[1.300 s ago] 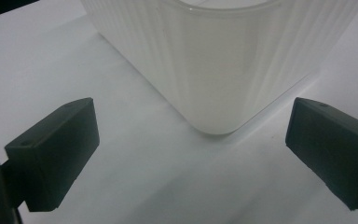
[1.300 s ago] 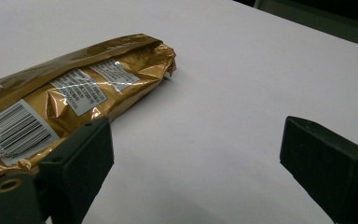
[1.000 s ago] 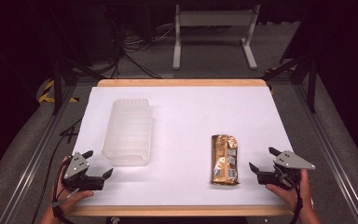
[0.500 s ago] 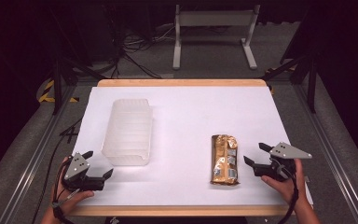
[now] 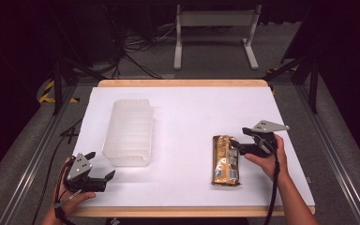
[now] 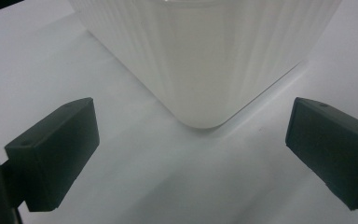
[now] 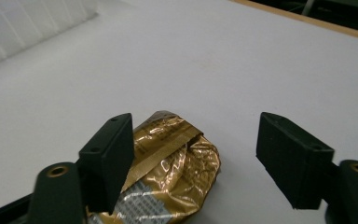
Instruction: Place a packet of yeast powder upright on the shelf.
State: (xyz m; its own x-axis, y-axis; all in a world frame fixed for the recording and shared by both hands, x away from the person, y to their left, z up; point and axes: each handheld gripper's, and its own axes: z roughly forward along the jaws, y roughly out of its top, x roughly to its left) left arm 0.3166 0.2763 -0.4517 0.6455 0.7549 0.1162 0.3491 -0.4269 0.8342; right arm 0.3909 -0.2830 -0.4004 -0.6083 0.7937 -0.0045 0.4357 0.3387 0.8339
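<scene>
A gold foil packet (image 5: 226, 161) (image 7: 168, 172) lies lengthwise on the white table top (image 5: 187, 112), right of centre. My right gripper (image 5: 238, 146) (image 7: 196, 140) hovers at the packet's far end. Its jaws have just been closing but still stand apart, and the pads do not press on the foil. The packet's crumpled end lies under the left jaw and the gap. At the near left corner my left gripper (image 5: 101, 165) (image 6: 191, 140) rests open, pointing at the near corner of a translucent ribbed plastic container (image 5: 128, 131) (image 6: 205, 51), with nothing between its jaws.
The table has a wooden rim (image 5: 183, 83). Metal rails run along both sides of it. Beyond the far edge are cables and a white stand (image 5: 213, 28) on the floor. A broad bare stretch of table separates the container from the packet.
My right gripper has moved left and away from the table's near edge, up to the packet's far end, and its jaws have narrowed. The left gripper has stayed put.
</scene>
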